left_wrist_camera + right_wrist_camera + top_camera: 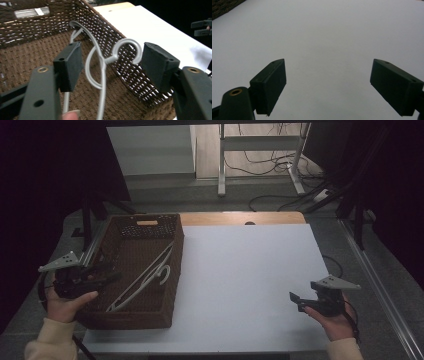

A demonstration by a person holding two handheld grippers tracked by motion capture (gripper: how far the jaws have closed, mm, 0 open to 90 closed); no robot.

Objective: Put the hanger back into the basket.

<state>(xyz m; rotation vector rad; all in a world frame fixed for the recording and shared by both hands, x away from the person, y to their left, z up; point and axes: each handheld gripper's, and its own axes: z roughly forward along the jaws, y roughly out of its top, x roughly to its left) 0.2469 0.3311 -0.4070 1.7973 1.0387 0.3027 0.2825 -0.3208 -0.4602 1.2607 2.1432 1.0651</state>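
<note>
White plastic clothes hanger (100, 72) lies in the dark brown woven wicker basket (172, 275), leaning on its right wall, evidently dropped there for storage. Left gripper (111, 66) hangs above it with jaws apart, gripping nothing; right gripper (300, 299), well right of the basket, idles spread wide.

Wicker basket (131, 316) on white table (250, 285)

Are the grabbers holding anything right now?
No. The left gripper is open above the white hanger lying in the basket, not touching it. The right gripper is open over the table.
</note>
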